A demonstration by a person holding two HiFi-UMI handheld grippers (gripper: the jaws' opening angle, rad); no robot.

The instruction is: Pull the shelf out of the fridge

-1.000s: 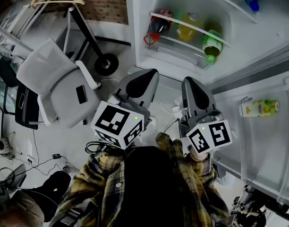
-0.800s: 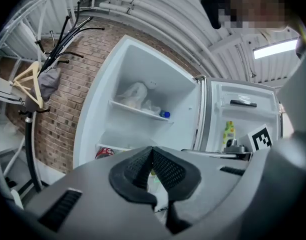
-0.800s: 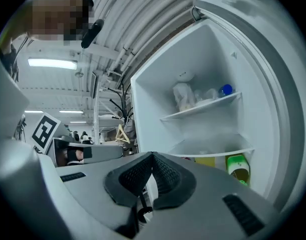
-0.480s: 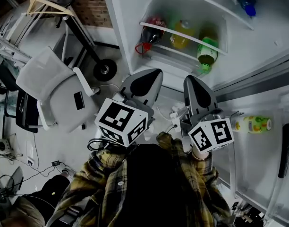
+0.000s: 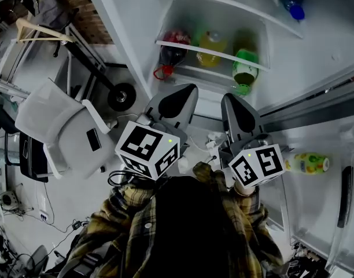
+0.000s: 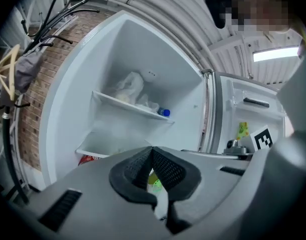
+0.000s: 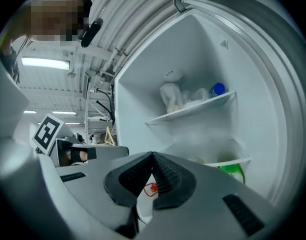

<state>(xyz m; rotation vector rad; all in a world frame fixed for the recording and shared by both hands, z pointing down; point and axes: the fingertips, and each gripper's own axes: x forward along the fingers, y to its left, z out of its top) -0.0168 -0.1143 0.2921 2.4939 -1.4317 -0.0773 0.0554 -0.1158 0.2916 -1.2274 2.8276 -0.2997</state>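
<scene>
Both grippers, left (image 5: pixel 187 90) and right (image 5: pixel 229 100), have jaws pressed together on nothing, just outside the fridge (image 5: pixel 316 45). Inside, the shelf (image 5: pixel 194 50) carries three bottles (image 5: pixel 212 41); a tilted pull would likely topple them.

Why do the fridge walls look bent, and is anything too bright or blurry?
Left gripper view: the wide lens bows the fridge walls, and the ceiling light glares. Right gripper view: same bowing, dark corners. Head view: sharp, no glare.
</scene>
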